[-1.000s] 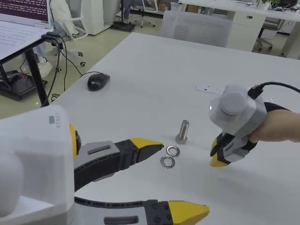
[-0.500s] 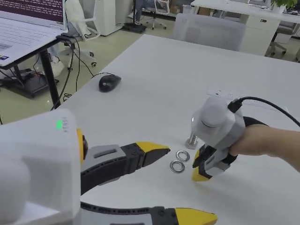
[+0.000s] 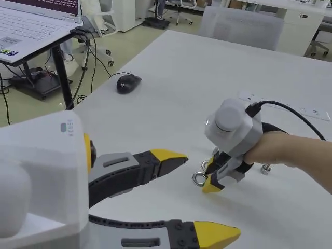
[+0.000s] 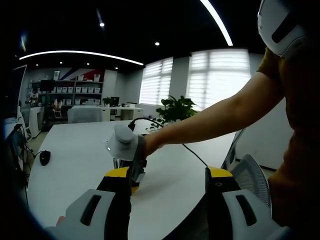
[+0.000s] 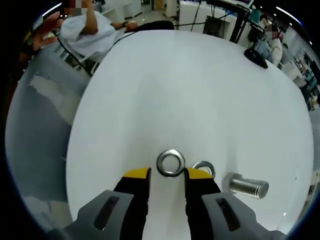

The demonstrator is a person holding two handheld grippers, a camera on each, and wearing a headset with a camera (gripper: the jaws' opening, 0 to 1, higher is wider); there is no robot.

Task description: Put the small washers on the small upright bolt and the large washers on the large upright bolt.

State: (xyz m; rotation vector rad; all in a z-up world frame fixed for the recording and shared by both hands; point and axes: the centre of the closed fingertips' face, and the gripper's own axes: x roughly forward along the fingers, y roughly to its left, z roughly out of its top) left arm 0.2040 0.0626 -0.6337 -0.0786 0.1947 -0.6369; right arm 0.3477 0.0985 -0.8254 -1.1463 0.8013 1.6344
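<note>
1. One washer (image 5: 170,163) lies flat on the worktop (image 5: 165,90). It is at 12 o'clock from the right gripper (image 5: 167,173), with its near edge just inside the gap between the tips.
2. A second washer (image 5: 203,168) lies just beside the first, at its 3 o'clock in the right gripper view. It is partly hidden behind one finger (image 5: 197,181).
3. The large bolt (image 5: 247,186) is near the second washer, at its 4 o'clock, with its head end towards that washer. The two are apart.
4. The right fingers are narrow, about one washer apart, and grip nothing.
5. In the head view the right gripper points down at the worktop, and the first washer shows at 9 o'clock from its yellow tip. A small bolt (image 3: 266,168), blurred, stands at 3 o'clock, just beside the hand (image 3: 270,150).
6. The left gripper (image 4: 169,175) is at 7 o'clock in the head view, close to the camera. Its fingers are wide apart and empty.
7. Farther out, a mouse (image 3: 128,83) lies at 11 o'clock and a power strip (image 3: 306,110) at 2 o'clock. A laptop (image 3: 31,26) sits off the worktop at 10 o'clock.
</note>
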